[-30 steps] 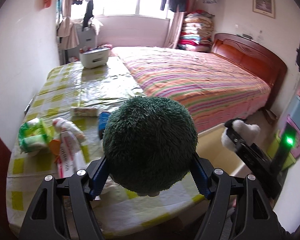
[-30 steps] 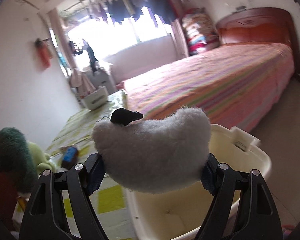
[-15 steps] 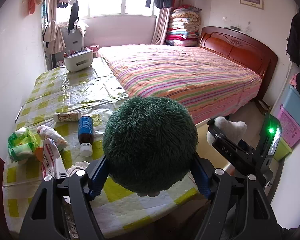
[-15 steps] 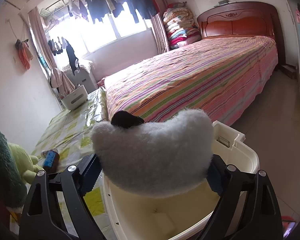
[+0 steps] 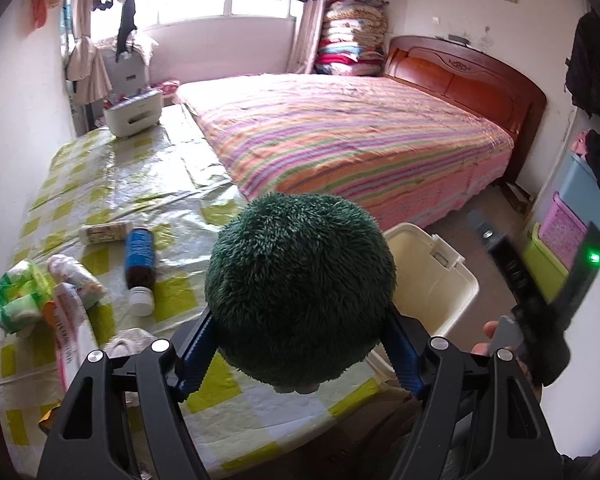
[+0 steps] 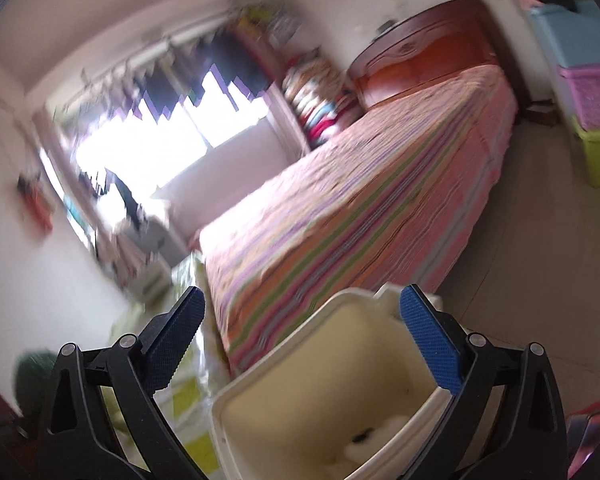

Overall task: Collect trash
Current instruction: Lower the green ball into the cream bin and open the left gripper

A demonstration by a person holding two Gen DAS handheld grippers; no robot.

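Note:
My left gripper (image 5: 300,344) is shut on a dark green plush ball (image 5: 300,288) and holds it above the table's front edge, left of the cream bin (image 5: 432,280). My right gripper (image 6: 300,320) is open and empty above the cream bin (image 6: 260,384). The white plush toy (image 6: 376,444) lies at the bin's bottom. The green ball also shows at the left of the right wrist view (image 6: 32,372). The right gripper's body shows at the right of the left wrist view (image 5: 532,300).
On the yellow-checked tablecloth (image 5: 140,168) lie a brown bottle with a blue label (image 5: 140,264), a small jar (image 5: 104,232), green and white wrappers (image 5: 20,296) and a tube (image 5: 70,320). A white box (image 5: 132,114) stands at the back. The striped bed (image 5: 340,140) is on the right.
My right gripper has opened and the white plush toy has dropped into the bin. The right gripper has tilted. My left gripper has risen a little with the green ball.

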